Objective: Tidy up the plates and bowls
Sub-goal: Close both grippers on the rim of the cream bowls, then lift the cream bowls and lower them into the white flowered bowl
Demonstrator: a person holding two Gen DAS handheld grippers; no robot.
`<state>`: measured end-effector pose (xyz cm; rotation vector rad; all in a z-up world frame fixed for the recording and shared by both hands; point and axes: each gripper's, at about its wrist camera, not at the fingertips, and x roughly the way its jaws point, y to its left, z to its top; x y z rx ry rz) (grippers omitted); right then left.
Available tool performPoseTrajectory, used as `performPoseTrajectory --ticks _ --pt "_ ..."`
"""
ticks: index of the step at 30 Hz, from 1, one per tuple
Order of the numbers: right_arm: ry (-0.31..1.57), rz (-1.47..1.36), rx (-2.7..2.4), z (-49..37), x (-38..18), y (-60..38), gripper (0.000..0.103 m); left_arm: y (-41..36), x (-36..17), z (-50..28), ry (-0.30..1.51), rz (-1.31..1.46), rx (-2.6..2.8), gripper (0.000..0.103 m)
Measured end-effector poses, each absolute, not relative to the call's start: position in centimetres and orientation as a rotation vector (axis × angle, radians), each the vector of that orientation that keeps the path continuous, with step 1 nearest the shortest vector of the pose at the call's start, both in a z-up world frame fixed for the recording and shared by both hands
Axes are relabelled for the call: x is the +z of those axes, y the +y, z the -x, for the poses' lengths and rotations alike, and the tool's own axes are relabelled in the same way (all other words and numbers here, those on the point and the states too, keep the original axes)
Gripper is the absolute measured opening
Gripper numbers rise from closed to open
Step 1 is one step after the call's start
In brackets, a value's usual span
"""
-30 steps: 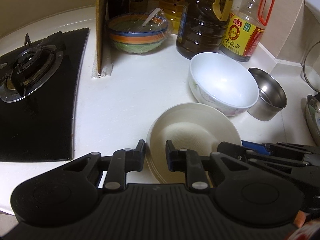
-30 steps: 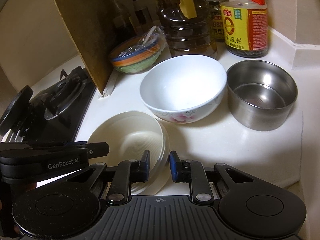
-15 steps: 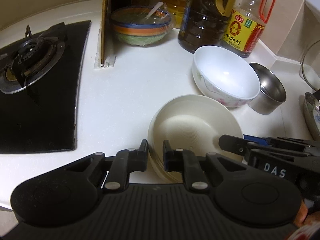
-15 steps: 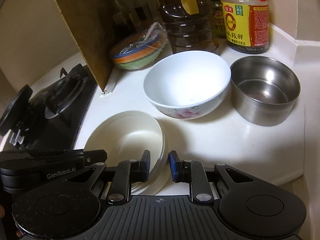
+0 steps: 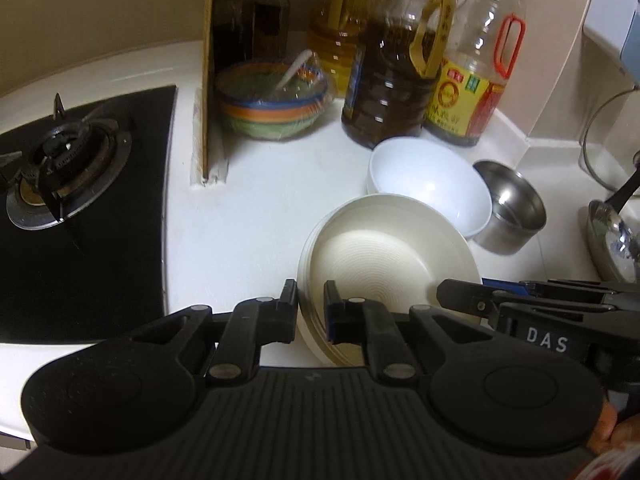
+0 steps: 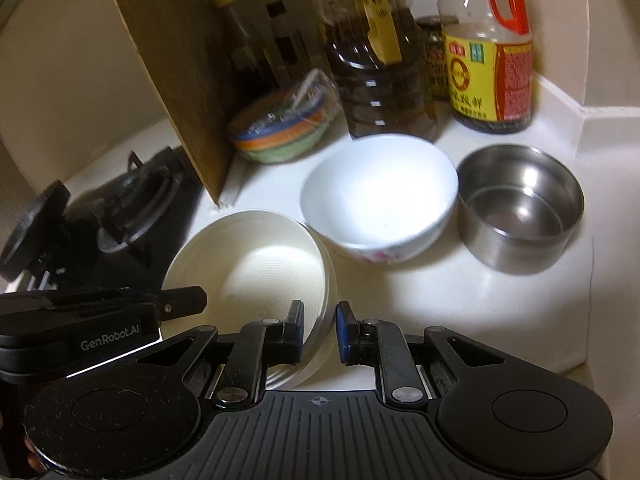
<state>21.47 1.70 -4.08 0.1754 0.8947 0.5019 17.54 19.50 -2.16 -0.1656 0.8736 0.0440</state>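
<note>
"DAS" stands in pale capitals on the right gripper [image 5: 440,300], at four o'clock in the left wrist view. "GenRobot.AI" stands on the left gripper [image 6: 200,304], at eight o'clock in the right wrist view. The soy bottle [image 6: 490,68], at one o'clock there, bears a yellow label with Chinese characters too blurred to read. The oil bottle [image 6: 380,68] carries a yellow tag with unreadable characters.

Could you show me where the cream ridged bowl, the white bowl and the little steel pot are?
cream ridged bowl [image 5: 380,252]: left wrist view, on its ridged inner floor.
white bowl [image 6: 380,192]: right wrist view, on its smooth inside.
steel pot [image 6: 520,204]: right wrist view, on its inner bottom.
</note>
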Motion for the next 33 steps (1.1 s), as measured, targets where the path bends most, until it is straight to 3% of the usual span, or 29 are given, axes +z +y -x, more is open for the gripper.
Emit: performPoseTrajectory --ticks 17,33 --pt "0.781 -0.198 0.470 -22.2 -0.2 0.6 0.017 18.9 1.1 -19.3 0.762 0.144 -0.016 0.012" --pt "0.772 -0.256 0.335 -27.4 0.1 -3.8 0.017 15.2 0.7 -26.8 0.777 0.131 -0.123 0.012"
